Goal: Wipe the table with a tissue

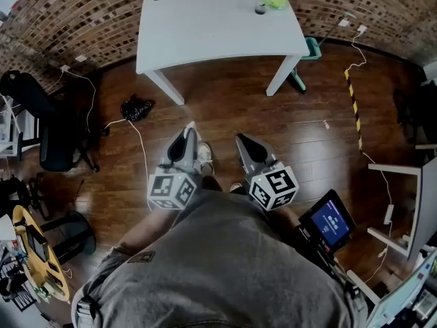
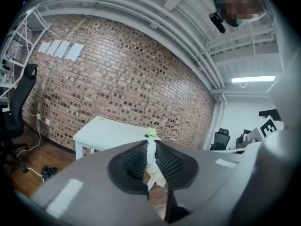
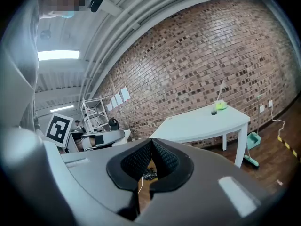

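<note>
Left gripper point(image 2: 150, 147) is clamped on a white tissue point(image 2: 152, 167). The strip is pinched upright between the pads, crumpled end nearer the camera. Right gripper point(image 3: 151, 144) is clenched, tips meeting, nothing in it. We see both held low and side by side over the wooden floor point(image 1: 307, 149), in front of the person's torso. White table point(image 1: 218, 19) stands well ahead, against the brick wall point(image 1: 68, 19). A yellow-green item point(image 1: 274, 0) and a small dark object point(image 1: 260, 9) sit near its far right corner.
</note>
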`<state>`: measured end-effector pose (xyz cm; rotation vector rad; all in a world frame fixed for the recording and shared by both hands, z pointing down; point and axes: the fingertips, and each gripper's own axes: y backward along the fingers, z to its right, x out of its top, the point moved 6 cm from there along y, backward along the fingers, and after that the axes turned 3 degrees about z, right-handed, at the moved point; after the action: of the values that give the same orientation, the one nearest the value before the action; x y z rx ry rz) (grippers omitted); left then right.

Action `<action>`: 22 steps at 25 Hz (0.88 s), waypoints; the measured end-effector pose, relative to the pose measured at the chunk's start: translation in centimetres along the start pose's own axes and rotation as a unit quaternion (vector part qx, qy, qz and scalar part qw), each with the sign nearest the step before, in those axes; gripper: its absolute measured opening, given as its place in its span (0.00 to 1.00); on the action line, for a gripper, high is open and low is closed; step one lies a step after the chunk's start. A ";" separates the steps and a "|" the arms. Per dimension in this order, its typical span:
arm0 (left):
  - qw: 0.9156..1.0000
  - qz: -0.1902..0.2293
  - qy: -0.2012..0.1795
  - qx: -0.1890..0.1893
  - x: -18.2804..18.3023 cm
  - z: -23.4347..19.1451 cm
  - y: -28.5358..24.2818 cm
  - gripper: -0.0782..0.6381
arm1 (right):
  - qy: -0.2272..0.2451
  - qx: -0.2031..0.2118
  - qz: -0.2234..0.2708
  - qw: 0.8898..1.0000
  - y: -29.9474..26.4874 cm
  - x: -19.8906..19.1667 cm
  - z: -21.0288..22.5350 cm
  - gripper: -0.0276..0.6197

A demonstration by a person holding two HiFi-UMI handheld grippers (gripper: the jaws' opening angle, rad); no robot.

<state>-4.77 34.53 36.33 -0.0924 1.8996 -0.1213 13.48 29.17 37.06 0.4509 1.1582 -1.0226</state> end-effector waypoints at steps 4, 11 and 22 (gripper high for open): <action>1.000 -0.006 0.005 -0.019 1.3 -2.7 -4.0 0.16 | 0.004 -0.019 0.003 1.000 -4.1 1.5 1.0 0.05; 0.998 -0.023 0.004 -0.055 3.8 -7.7 -9.9 0.16 | 0.001 -0.050 0.006 0.999 -11.6 3.7 1.8 0.05; 0.997 -0.039 0.017 -0.061 5.5 -12.7 -15.9 0.16 | -0.006 -0.075 0.003 0.997 -18.5 5.5 3.7 0.06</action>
<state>-18.49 18.61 37.34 -0.2492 1.9369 -0.0599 0.08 14.84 37.04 0.3290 1.2126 -0.9253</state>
